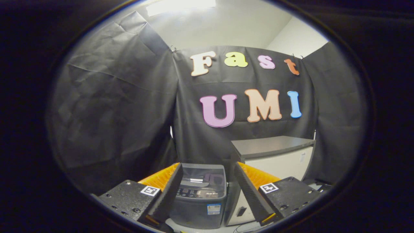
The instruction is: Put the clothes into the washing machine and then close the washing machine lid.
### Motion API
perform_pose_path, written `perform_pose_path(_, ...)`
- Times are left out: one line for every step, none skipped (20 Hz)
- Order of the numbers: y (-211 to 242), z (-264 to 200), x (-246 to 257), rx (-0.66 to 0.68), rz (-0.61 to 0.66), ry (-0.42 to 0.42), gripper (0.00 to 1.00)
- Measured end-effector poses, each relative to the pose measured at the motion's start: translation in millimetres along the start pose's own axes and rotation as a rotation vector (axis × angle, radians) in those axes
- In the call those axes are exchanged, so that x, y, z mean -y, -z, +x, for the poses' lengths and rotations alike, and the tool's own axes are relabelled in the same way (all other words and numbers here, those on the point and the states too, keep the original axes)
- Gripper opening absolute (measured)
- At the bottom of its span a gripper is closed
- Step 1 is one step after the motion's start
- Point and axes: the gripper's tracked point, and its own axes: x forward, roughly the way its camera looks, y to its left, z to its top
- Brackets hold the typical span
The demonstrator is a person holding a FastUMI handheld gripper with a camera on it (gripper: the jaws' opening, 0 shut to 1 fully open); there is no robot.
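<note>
Gripper [207, 191] released, fingers spread and empty; the washing machine [200, 197], lid down, stands beyond them, beside a white cabinet [278, 158].

nothing really readable here, washing machine [201, 194] front sticker and panel print too tiny and blurry, square coded markers on the gripper [207, 181], fingers spread apart

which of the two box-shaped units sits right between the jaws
The dark grey washing machine, framed by the open gripper; the white cabinet stands beyond, beside it.
</note>
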Motion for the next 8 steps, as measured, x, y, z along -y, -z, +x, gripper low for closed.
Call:
perform_pose_path(0, -4, 3, 0.001, -0.004, 0.005, 0.97)
perform_pose_path(-1, -9, 6, 0.009, 0.004, -0.002, 0.97)
perform_pose_path(-3, -12, 7, 0.014, 0.015, -0.005, 0.97)
perform_pose_path(-4, -16, 11, 0.021, 0.024, -0.011, 0.97)
perform_pose_path(-3, -18, 13, 0.025, 0.031, -0.015, 0.97)
perform_pose_path(-3, -19, 17, 0.025, 0.034, -0.019, 0.97)
perform_pose_path(0, -21, 21, 0.024, 0.040, -0.019, 0.97)
perform_pose_path(3, -24, 24, 0.020, 0.055, -0.025, 0.97)
